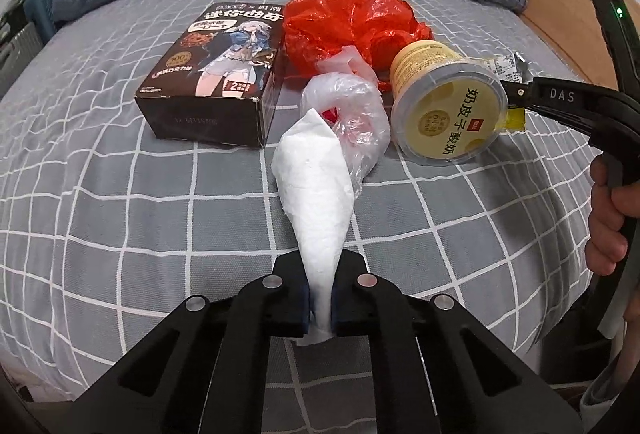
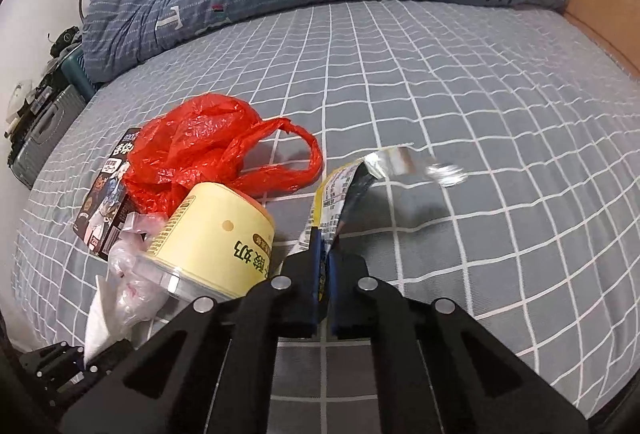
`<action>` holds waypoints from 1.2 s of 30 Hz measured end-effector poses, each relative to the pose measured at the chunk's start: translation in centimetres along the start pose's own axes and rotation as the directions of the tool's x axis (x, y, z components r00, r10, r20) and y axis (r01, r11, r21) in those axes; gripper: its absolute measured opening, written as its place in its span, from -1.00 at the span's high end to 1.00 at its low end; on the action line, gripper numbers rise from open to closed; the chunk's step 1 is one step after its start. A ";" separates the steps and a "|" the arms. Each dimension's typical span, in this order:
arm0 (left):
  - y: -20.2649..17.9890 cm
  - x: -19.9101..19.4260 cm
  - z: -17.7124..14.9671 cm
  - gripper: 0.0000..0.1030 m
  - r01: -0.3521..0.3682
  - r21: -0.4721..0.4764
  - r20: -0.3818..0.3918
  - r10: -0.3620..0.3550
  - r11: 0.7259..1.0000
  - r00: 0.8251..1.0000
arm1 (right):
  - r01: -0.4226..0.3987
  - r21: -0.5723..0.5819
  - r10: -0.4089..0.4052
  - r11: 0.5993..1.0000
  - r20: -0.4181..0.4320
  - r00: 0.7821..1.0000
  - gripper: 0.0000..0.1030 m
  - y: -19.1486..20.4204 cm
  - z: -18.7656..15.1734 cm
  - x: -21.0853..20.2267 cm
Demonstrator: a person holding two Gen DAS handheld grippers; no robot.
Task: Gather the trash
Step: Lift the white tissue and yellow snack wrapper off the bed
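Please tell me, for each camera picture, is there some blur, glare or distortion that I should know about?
Left wrist view: sharp; fisheye curves the bedsheet grid, dark corners; soft shadows beside the box and cup. Right wrist view: same curving; the wrapper is sharp near the right gripper, but its silver far end is smeared by motion blur with some glare.

Both wrist cameras look steeply down, close, sharing the bed [image 1: 120,218].

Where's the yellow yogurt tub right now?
The yogurt tub lies on its side on the bed, right of the clear plastic bag and just in front of the red bag.
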State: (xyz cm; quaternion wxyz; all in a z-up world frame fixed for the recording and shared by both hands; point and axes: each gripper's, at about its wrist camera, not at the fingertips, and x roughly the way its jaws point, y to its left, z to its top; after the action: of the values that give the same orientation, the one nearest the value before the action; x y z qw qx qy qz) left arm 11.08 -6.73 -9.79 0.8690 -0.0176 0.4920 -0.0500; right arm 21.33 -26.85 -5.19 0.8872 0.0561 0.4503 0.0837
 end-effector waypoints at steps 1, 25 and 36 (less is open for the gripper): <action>0.1 -0.1 0.0 0.89 -0.003 -0.002 0.003 0.003 1.000 1.000 | 0.002 -0.001 -0.002 1.000 0.004 1.000 0.96 0.0 0.0 -0.1; 0.4 -5.4 -0.9 0.89 -0.027 0.001 0.094 0.026 1.000 0.995 | 0.092 -0.118 -0.074 0.989 0.151 0.986 0.99 1.4 -3.1 -8.5; 0.6 -8.5 -2.9 0.89 0.013 -0.031 0.131 -0.009 0.999 0.991 | 0.079 -0.168 -0.049 0.983 0.173 0.984 0.99 3.1 -6.0 -12.2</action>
State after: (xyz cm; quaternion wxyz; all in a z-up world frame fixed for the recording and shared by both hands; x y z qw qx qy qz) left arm 4.28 -5.22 -4.08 0.8986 -0.0374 0.4347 -0.0456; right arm 9.10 -26.13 1.40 0.9257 -0.0296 0.3663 0.0891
